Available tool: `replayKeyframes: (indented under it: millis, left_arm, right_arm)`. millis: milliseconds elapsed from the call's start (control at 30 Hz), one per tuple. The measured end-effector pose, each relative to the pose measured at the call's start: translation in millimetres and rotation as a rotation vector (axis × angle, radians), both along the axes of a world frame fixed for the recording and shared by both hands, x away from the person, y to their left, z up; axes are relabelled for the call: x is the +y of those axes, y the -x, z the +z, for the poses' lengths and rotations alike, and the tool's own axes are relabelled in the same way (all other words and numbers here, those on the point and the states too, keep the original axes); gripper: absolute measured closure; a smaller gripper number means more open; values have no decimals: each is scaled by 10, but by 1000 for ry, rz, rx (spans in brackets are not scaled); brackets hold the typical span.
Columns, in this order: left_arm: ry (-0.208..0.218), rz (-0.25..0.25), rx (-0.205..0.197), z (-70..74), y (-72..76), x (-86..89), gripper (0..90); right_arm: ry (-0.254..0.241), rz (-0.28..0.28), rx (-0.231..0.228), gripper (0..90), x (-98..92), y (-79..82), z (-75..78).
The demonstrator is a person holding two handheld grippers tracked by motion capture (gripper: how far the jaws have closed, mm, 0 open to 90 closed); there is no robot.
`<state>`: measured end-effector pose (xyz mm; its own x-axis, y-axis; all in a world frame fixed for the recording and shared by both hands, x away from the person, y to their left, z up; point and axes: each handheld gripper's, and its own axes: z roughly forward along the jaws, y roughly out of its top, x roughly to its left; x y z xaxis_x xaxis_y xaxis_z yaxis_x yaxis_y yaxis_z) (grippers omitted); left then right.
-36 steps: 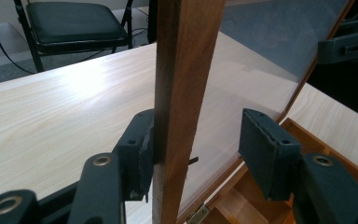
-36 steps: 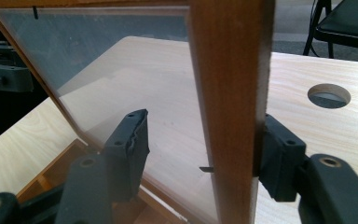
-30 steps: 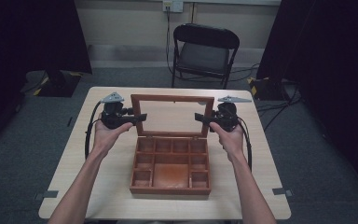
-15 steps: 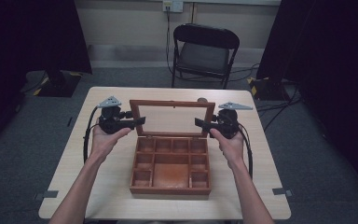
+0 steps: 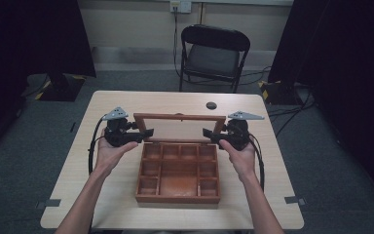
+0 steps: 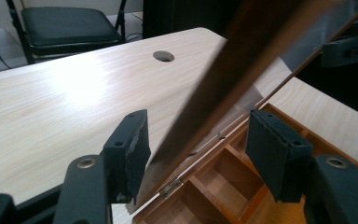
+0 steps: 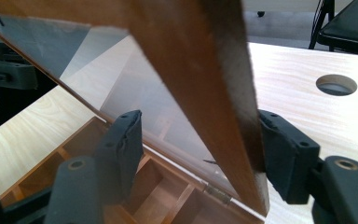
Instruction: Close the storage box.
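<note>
Nearest me, the wooden box sits on the table with its glass lid standing upright at the back. My left gripper has just been opening; its jaws straddle the lid's left edge, spread clear. My right gripper has likewise been opening, jaws spread around the right edge. Beyond stands a chair.

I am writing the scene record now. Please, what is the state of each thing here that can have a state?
Wooden box: open, compartments empty.
Glass lid: raised, tilted back.
Left gripper: just been opening, lid frame between jaws, pads apart from it.
Right gripper: just been opening, one pad at the frame.
Folding chair: unfolded, unoccupied.
</note>
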<state>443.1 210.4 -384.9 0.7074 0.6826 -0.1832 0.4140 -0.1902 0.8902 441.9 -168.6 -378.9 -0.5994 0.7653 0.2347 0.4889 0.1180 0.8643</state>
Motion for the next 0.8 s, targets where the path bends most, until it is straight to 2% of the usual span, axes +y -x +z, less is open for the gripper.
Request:
replayKeyframes:
  millis: [167, 367, 500, 567, 800]
  left_arm:
    - [7, 8, 0, 4, 23, 8, 346]
    - [-12, 23, -3, 2, 68, 17, 314]
    - [4, 18, -8, -9, 121, 6, 323]
    - [-5, 11, -9, -15, 141, 2, 322]
    - [24, 13, 12, -64, 185, 11, 302]
  right_arm:
    - [-25, 11, 15, 323, -19, 48, -10]
    - [-20, 14, 6, 318, -21, 97, -24]
    - [-25, 10, 2, 304, -27, 139, -49]
    - [-22, 16, -2, 304, -29, 164, -58]
    - [-12, 10, -9, 298, -41, 232, -81]
